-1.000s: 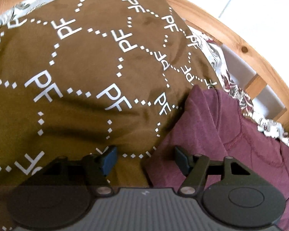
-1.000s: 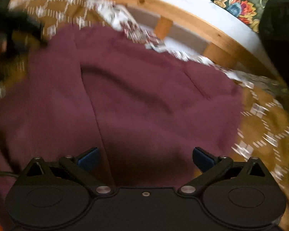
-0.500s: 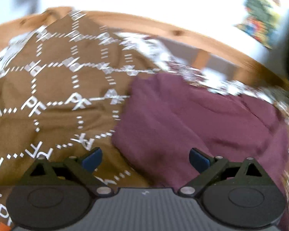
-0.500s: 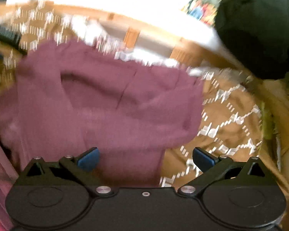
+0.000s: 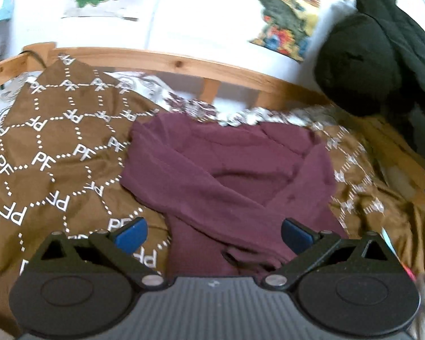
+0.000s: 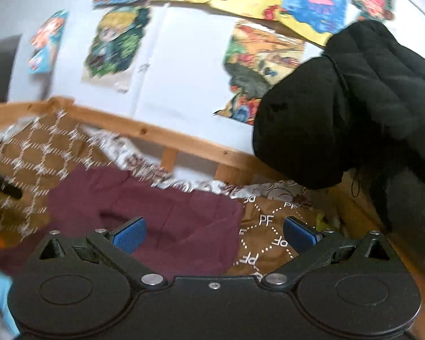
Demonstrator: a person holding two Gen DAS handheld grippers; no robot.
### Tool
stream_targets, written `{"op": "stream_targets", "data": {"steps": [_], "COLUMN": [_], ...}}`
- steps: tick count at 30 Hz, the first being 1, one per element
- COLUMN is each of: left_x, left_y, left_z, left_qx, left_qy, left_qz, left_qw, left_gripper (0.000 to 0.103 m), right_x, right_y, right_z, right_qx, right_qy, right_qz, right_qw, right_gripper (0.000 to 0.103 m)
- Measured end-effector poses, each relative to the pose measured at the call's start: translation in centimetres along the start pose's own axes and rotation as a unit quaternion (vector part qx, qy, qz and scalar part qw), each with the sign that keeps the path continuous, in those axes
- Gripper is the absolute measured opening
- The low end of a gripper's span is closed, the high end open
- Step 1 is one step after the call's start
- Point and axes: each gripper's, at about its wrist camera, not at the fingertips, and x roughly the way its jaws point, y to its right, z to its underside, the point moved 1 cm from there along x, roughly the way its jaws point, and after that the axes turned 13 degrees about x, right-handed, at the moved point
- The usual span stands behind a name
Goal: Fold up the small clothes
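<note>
A maroon long-sleeved top (image 5: 226, 170) lies on a brown bedspread (image 5: 56, 141) printed with white letters, its sleeves folded across the body. My left gripper (image 5: 212, 232) hovers above the top's near edge. Its jaws are opening wide, and the blue pads (image 5: 130, 233) touch no cloth. In the right wrist view the same top (image 6: 170, 215) lies low and to the left. My right gripper (image 6: 214, 231) stands open above the top's right edge and the bedspread (image 6: 269, 226), holding nothing.
A wooden bed rail (image 5: 155, 59) runs behind the bedspread, with a patterned white sheet (image 5: 184, 102) along it. A black padded jacket (image 6: 340, 113) hangs at the right. Colourful drawings (image 6: 255, 68) cover the white wall behind.
Both grippers have risen and drawn back from the maroon top, so the wall and jacket now show. The left jaws have spread from narrow to wide. The right jaws stayed wide.
</note>
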Motion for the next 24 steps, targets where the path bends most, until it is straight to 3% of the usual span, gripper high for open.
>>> {"op": "stream_targets", "data": {"steps": [4,9,16,21,24], "left_x": [-0.7,-0.1,2.9,5.0,5.2], "left_y": [2.1,5.2,6.8,7.2,7.3], "left_z": [0.6,2.6,4.1,5.0,5.2], "left_qx": [0.063,0.153,0.194,0.218,0.219], "left_qy": [-0.03,-0.069,-0.14,-0.189,-0.192], "left_qz": [0.028,0.041,0.037,0.017,0.025], "left_qw": [0.9972,0.9849,0.9703,0.9574,0.9564], "left_gripper": [0.102,0.102,0.102,0.087,0.077], "right_x": [-1.9,-1.5,2.8,3.7,4.0], "right_y": [-1.2,-4.2,-8.4,-9.0,-8.3], "right_z": [0.6,3.4,7.2,8.1,8.2], "right_qx": [-0.037,-0.069,-0.096,-0.099,-0.083], "right_qy": [-0.058,-0.126,-0.223,-0.24,-0.247], "right_qz": [-0.027,-0.077,-0.054,-0.058,-0.06], "right_qw": [0.997,0.987,0.968,0.964,0.964], "right_gripper": [0.102,0.102,0.102,0.102,0.102]}}
